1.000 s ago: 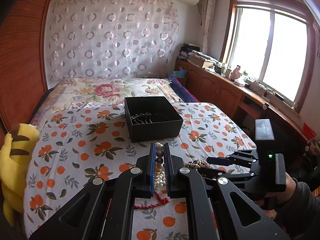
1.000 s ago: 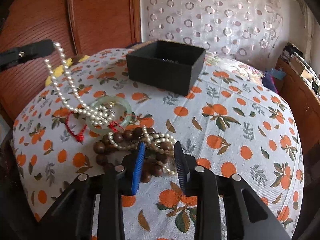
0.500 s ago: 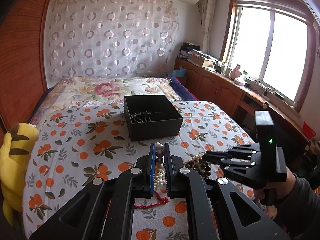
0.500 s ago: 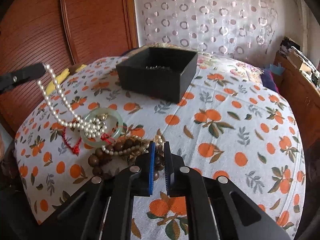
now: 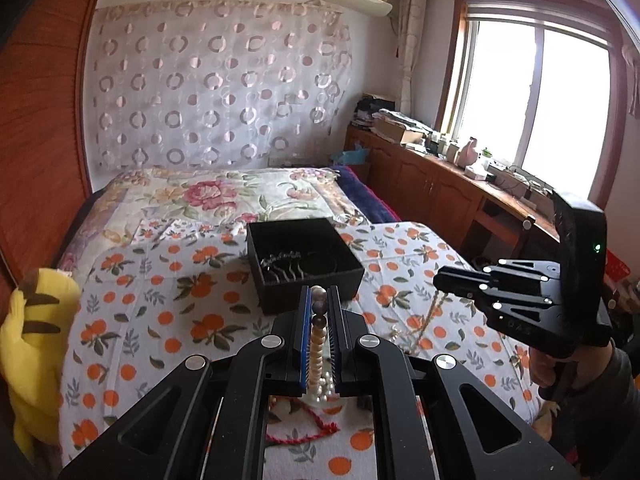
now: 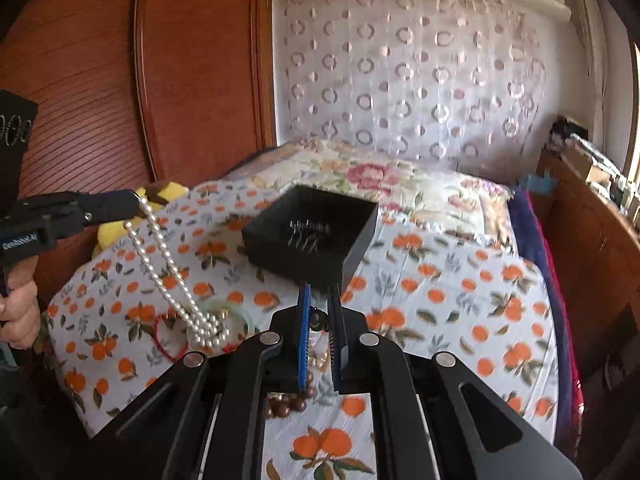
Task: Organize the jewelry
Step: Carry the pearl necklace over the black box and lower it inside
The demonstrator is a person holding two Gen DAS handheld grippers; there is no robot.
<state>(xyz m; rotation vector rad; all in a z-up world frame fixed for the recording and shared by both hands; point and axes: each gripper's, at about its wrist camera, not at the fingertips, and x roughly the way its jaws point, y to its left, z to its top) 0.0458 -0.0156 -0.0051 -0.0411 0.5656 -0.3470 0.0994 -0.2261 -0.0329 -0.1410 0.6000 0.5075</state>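
Left gripper (image 5: pixel 319 312) clamps the pearl necklace (image 6: pixel 168 260); right gripper (image 6: pixel 318 316), jaws just closed, pinches the brown bead string (image 6: pixel 316 320); black box (image 6: pixel 316 236) lies beyond both.

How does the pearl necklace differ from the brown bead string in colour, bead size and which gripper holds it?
The pearl necklace has small white beads; the brown bead string has larger dark brown beads. The left gripper is shut on the pearl necklace; the right gripper is shut on the brown bead string. Both hang down toward the orange-print cloth.
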